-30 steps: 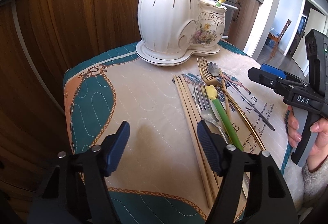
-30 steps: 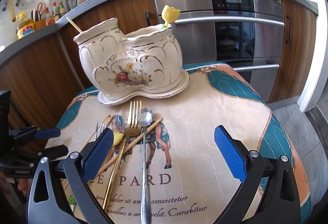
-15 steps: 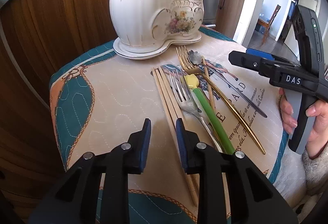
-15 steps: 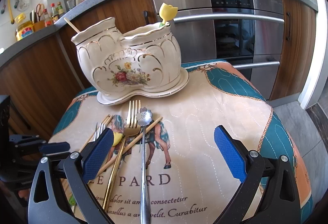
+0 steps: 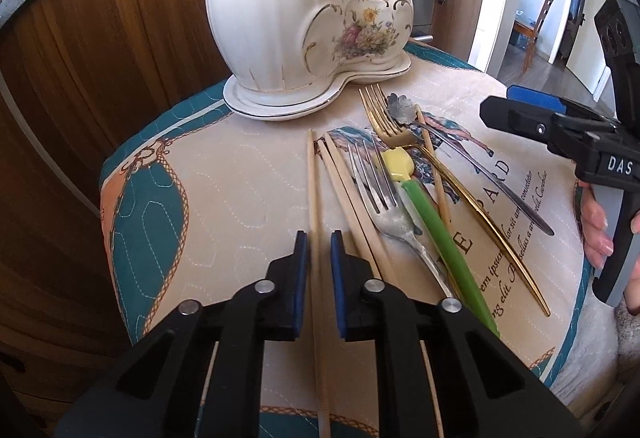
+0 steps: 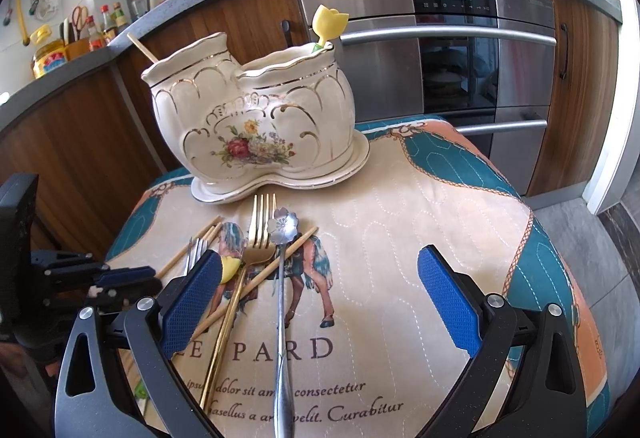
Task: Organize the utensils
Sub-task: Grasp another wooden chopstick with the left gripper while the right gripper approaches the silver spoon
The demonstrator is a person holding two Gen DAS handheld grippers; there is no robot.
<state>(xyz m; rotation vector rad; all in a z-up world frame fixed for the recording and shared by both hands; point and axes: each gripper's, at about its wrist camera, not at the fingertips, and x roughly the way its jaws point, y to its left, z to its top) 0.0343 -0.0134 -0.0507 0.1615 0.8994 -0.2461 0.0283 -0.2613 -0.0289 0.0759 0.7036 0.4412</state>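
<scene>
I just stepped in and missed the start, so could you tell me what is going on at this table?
A person is sorting loose cutlery into a white ceramic holder, working a handheld gripper in each hand. The left gripper has its pads on either side of a wooden chopstick lying on the quilted cloth, closed or very nearly closed on it. The right gripper hangs open, holding nothing. A gold fork, a silver fork, a flower-headed spoon and a green-handled utensil lie loose on the cloth.

Left claw (image 5: 318, 250), formerly wide open, now tight around one chopstick (image 5: 314, 181).
</scene>
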